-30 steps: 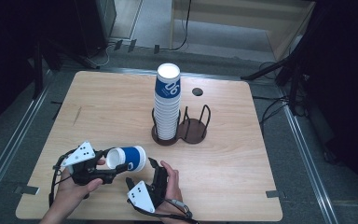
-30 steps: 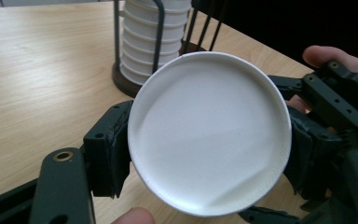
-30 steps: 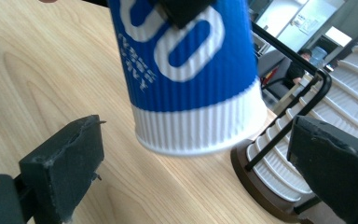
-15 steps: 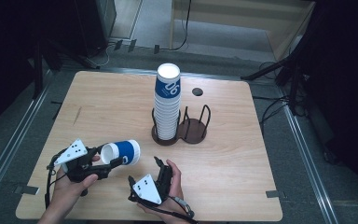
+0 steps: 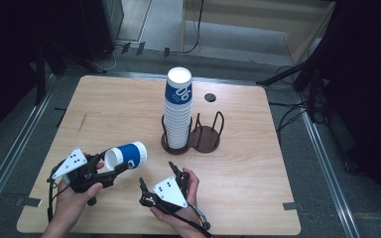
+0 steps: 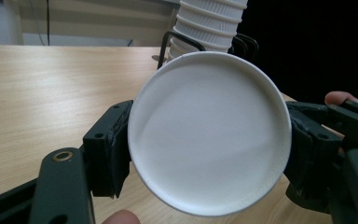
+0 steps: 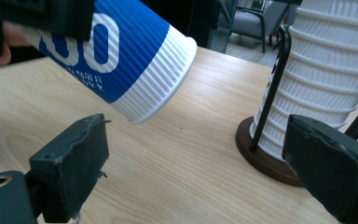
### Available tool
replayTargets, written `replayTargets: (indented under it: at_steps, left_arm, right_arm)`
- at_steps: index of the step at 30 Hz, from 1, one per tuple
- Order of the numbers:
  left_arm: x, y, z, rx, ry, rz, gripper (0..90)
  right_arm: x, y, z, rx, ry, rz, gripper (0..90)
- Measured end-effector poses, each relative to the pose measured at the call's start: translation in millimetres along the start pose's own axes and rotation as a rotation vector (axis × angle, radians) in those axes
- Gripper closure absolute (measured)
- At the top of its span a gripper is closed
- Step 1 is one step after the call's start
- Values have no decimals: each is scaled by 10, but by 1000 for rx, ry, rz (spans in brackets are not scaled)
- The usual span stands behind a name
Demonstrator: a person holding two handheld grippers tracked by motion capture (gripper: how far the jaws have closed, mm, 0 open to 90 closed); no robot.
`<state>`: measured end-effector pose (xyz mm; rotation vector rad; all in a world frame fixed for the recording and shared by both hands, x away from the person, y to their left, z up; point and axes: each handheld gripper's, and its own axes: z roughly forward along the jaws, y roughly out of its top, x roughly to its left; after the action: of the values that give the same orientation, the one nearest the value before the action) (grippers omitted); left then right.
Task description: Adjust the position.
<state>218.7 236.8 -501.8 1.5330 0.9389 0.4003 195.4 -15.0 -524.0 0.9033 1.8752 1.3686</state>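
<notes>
A blue and white ribbed paper cup (image 5: 127,155) lies on its side above the table, with my left gripper (image 5: 108,162) shut on its base end. In the left gripper view the cup's flat white base (image 6: 209,133) sits squeezed between both jaws. My right gripper (image 5: 157,174) hovers just right of the cup, open, with nothing between its jaws, which have just been closing. In the right gripper view (image 7: 200,163) the cup (image 7: 121,60) hangs up and to the left, beyond the jaws. A tall stack of upturned cups (image 5: 178,109) stands in a dark wire holder (image 5: 206,141).
The wooden table (image 5: 109,109) has a small round hole (image 5: 210,97) behind the holder. The holder's right ring (image 5: 209,135) holds no cups. Dark floor with cables and metal rails surrounds the table. Both hands work near the front edge.
The left gripper has drawn the cup a little to the left, away from the right gripper. The right gripper has lifted slightly and its jaws stand a bit narrower.
</notes>
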Motion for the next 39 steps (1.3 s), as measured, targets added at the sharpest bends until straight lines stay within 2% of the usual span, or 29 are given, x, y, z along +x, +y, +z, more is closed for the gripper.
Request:
replayTargets:
  at_steps: [7, 8, 9, 11, 14, 16, 17, 20, 21, 25, 28, 29, 30, 36, 37, 39]
  left_arm:
    - [35, -33, -2, -42, 33, -1, 281]
    - [39, -36, -2, -49, 33, -4, 281]
    - [39, -36, -2, -49, 33, -4, 281]
    - [50, -42, -6, -61, 35, -6, 281]
    - [64, -48, -7, -68, 39, -6, 281]
    - [70, -53, -8, -77, 41, -9, 281]
    - [70, -53, -8, -77, 41, -9, 281]
    - [74, -60, -13, -103, 48, -15, 281]
    - [74, -60, -13, -103, 48, -15, 281]
    - [83, -68, -14, -118, 57, -15, 281]
    - [79, -74, -5, -124, 53, -16, 281]
    - [79, -74, -5, -124, 53, -16, 281]
    - [66, -80, 3, -127, 53, -12, 281]
    - [40, -87, 22, -127, 37, -11, 281]
    - [36, -89, 25, -128, 36, -9, 281]
    - [29, -92, 30, -133, 35, -7, 281]
  right_arm:
    - [-8, 70, 18, 28, 25, 182, 136]
    - [-3, 84, 19, 39, 30, 204, 135]
    - [-3, 84, 19, 39, 30, 204, 135]
    - [28, 124, 29, 61, 20, 241, 68]
    - [40, 148, 47, 74, 40, 302, 11]
    - [29, 158, 63, 76, 36, 358, 9]
    - [29, 158, 63, 76, 36, 358, 9]
    - [15, 177, 86, 81, 5, 445, 8]
    - [15, 177, 86, 81, 5, 445, 8]
    - [24, 217, 99, 74, -24, 505, 9]
    - [20, 247, 101, 60, -26, 576, 10]
    - [20, 247, 101, 60, -26, 576, 10]
    - [22, 265, 105, 51, -19, 633, 11]
    - [69, 305, 134, 32, -7, 782, 16]
    - [69, 305, 134, 32, -7, 782, 16]
    - [79, 315, 141, 27, -3, 866, 16]
